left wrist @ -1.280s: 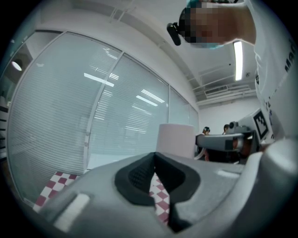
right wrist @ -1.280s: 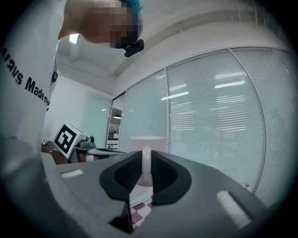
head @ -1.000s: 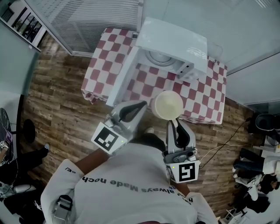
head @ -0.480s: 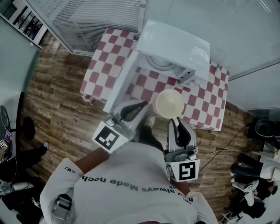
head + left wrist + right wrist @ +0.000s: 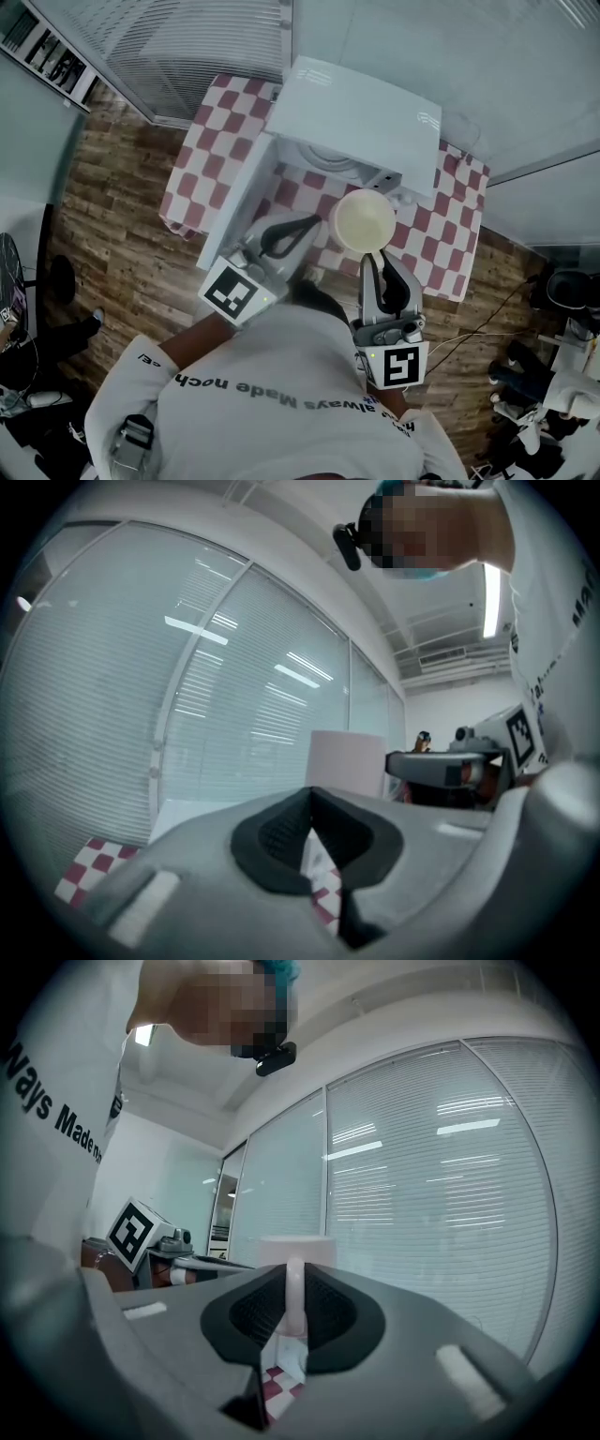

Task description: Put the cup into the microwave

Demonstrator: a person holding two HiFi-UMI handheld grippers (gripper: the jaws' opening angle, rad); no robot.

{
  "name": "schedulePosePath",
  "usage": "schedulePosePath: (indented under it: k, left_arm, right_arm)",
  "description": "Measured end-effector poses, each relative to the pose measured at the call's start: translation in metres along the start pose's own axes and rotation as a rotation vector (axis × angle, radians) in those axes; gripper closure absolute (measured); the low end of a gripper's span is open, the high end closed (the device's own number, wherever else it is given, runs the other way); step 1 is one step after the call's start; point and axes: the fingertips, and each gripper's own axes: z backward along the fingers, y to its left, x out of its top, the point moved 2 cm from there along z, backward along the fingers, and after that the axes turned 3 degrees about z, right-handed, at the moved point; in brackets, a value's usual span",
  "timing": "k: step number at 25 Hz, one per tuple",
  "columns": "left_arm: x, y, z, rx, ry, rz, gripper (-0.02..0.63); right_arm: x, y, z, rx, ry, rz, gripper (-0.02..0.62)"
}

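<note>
A cream cup hangs in the air just in front of the open white microwave, upright, its mouth facing up. My right gripper is shut on the cup's handle, which shows pinched between the jaws in the right gripper view, the cup's body beyond. My left gripper is shut with nothing in it, to the left of the cup near the swung-open microwave door. In the left gripper view the cup shows past the shut jaws.
The microwave stands on a table with a red-and-white checked cloth, its glass turntable partly visible inside. Window blinds and a glass wall lie behind. Wood floor surrounds the table; chairs and cables lie at the right.
The cup and both grippers have come closer to the microwave's opening. Grips are unchanged.
</note>
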Motion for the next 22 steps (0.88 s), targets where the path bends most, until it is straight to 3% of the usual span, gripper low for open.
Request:
schedulePosePath:
  k: [11, 22]
  left_arm:
    - [0.007, 0.015, -0.081, 0.028, 0.0, -0.009, 0.602]
    - [0.002, 0.029, -0.112, 0.074, -0.012, -0.017, 0.601]
  right_arm:
    - [-0.011, -0.083, -0.024, 0.004, -0.016, -0.011, 0.554]
    - [-0.028, -0.115, -0.036, 0.048, 0.009, 0.018, 0.554]
